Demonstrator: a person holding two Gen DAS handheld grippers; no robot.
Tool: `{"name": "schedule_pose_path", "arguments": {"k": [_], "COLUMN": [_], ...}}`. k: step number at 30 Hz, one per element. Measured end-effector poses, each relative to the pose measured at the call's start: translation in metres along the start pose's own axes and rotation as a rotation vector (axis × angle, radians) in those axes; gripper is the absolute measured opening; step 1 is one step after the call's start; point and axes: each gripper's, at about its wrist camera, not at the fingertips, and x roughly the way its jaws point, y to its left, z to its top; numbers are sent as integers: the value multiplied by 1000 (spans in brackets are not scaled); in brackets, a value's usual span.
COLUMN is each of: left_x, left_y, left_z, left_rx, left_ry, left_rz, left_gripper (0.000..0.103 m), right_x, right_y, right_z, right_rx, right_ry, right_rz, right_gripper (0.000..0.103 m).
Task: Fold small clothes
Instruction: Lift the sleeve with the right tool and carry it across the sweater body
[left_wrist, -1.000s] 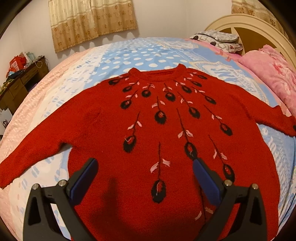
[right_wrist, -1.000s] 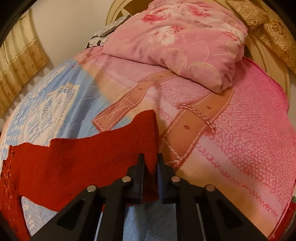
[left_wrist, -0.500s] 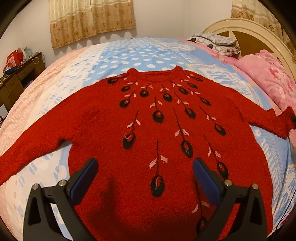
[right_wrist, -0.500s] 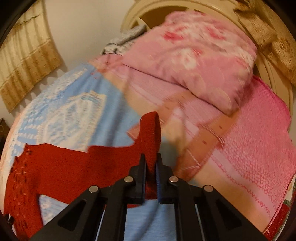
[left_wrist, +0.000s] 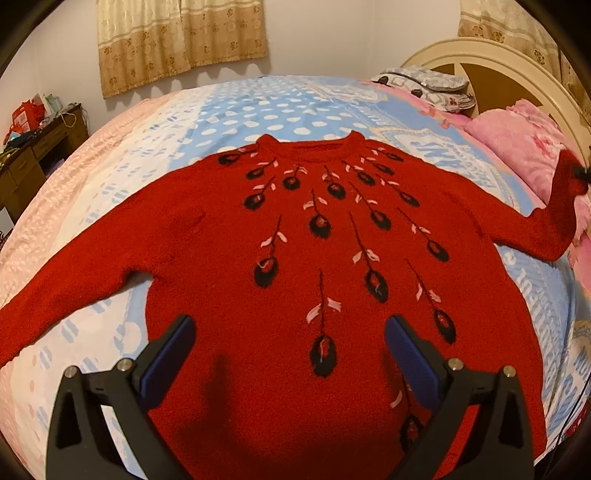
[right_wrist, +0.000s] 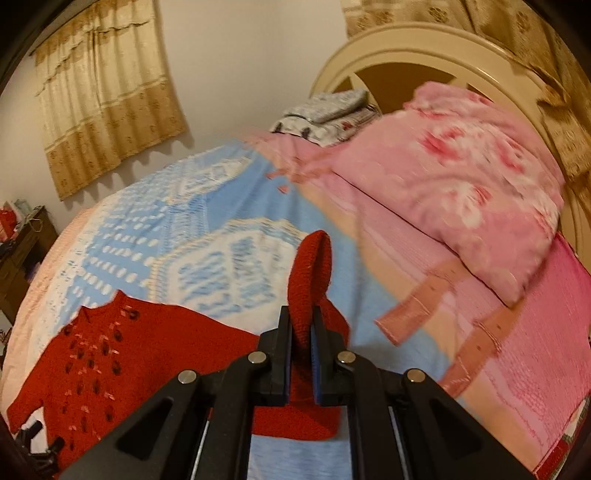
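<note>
Between my left gripper's (left_wrist: 290, 338) wide-spread jaws lies the lower body of the red sweater (left_wrist: 295, 258), spread flat, front up, on the bed (left_wrist: 236, 107). The knit is fuzzy, with black teardrop motifs on thin stems and pink flecks fanning down from the round neckline beyond the jaws. One sleeve runs out flat to the left of the jaws; the other, far right, rises off the bed. The left gripper hovers over the hem, holding nothing.

My right gripper (right_wrist: 301, 332) has its jaws pinching the sleeve cuff (right_wrist: 308, 273), which stands upright just past the jaws, folded over at its top. Left of those jaws sits the sweater body; beyond and right, a pink floral quilt (right_wrist: 461, 192) against the cream headboard (right_wrist: 399, 48).
</note>
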Motion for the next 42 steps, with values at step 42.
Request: {"name": "schedule_pose_path", "arguments": {"k": [42], "left_x": [4], "left_y": [92], "left_z": [-19], "left_rx": [-143], "left_ry": [-1], "left_rz": [0], "left_gripper": [103], "right_x": [-60], "right_y": [312], "right_z": [34], "right_rx": [-395], "right_ry": [-142], "right_rz": [309], "right_gripper": [7]}}
